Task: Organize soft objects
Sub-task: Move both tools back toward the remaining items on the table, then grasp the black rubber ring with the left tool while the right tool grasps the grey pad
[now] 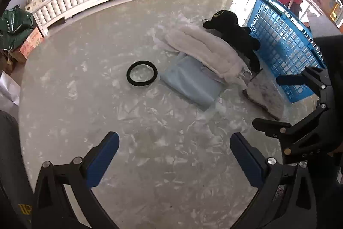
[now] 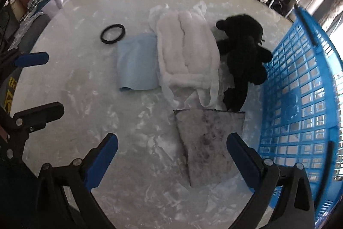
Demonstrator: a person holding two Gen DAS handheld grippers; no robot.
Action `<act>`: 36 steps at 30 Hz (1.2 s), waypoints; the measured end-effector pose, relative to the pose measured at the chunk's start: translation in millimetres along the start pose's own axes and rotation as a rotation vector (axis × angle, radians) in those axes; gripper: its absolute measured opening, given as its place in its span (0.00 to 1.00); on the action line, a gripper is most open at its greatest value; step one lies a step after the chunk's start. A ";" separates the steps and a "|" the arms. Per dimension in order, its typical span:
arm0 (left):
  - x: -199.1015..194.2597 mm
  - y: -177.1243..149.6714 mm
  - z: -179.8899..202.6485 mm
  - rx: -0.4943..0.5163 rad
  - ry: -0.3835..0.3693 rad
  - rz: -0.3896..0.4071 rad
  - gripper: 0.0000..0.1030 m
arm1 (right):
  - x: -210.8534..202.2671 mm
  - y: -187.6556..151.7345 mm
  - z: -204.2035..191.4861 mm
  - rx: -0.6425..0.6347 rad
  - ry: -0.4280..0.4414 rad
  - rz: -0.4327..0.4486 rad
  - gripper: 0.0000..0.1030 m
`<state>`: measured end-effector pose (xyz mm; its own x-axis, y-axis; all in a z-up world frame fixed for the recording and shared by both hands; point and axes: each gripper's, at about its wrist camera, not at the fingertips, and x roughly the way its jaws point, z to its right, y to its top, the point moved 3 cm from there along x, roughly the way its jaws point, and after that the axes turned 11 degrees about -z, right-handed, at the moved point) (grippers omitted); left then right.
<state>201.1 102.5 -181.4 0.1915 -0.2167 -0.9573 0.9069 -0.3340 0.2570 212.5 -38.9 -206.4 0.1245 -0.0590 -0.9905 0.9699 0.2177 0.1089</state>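
Nearest piece: grey fuzzy pad (image 2: 209, 146), flat on the marble table (image 2: 133, 121), touching the blue basket (image 2: 300, 100).
Right gripper (image 2: 171, 161): wide open, empty, pad lying between its fingers, long axis pointing away.
Left gripper (image 1: 174, 158): open, empty, over bare table, farther off.

A black fabric ring (image 2: 112, 33) lies flat beside a folded pale-blue cloth (image 2: 137, 62). A fluffy white garment (image 2: 187, 53) overlaps it, touching a black plush toy (image 2: 243, 53). A grey fuzzy mat (image 2: 209, 143) lies nearer, beside the blue plastic lattice basket (image 2: 304, 100).
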 end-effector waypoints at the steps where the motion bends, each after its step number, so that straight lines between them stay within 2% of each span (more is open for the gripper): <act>1: 3.1 1.4 -2.2 -0.006 0.005 -0.008 1.00 | 5.1 1.2 2.4 0.011 -0.002 -0.011 0.93; 4: 9.7 4.2 -7.2 -0.012 0.008 -0.009 1.00 | 15.4 3.6 10.7 0.041 -0.006 -0.024 0.89; 10: 21.4 15.4 -16.6 -0.025 0.010 -0.015 1.00 | 34.2 8.8 27.3 0.085 -0.007 -0.067 0.72; 15: 18.3 28.3 -29.0 -0.061 -0.046 0.005 1.00 | 33.6 11.5 36.3 0.088 -0.006 -0.062 0.63; 18: 13.7 38.1 -44.1 -0.078 -0.041 0.012 1.00 | 31.9 13.4 40.6 0.082 -0.006 -0.065 0.54; 22: 12.8 52.6 -55.0 -0.002 0.004 0.009 1.00 | 31.8 10.0 46.4 0.070 -0.003 -0.048 0.49; 27: 31.1 64.7 -57.5 0.127 0.030 -0.049 0.99 | 32.8 -2.3 44.8 0.054 -0.004 -0.036 0.44; 32: 45.6 74.5 -63.1 0.134 0.003 -0.078 0.85 | 33.7 -10.7 42.3 0.052 -0.010 -0.029 0.40; 36: 53.0 83.4 -63.2 0.152 0.009 -0.086 0.81 | 30.7 -17.0 41.6 0.047 -0.014 -0.024 0.38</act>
<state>310.5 121.2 -219.1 0.1199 -0.1736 -0.9775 0.8532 -0.4855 0.1908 208.6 -84.9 -235.2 0.1032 -0.0771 -0.9917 0.9814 0.1699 0.0889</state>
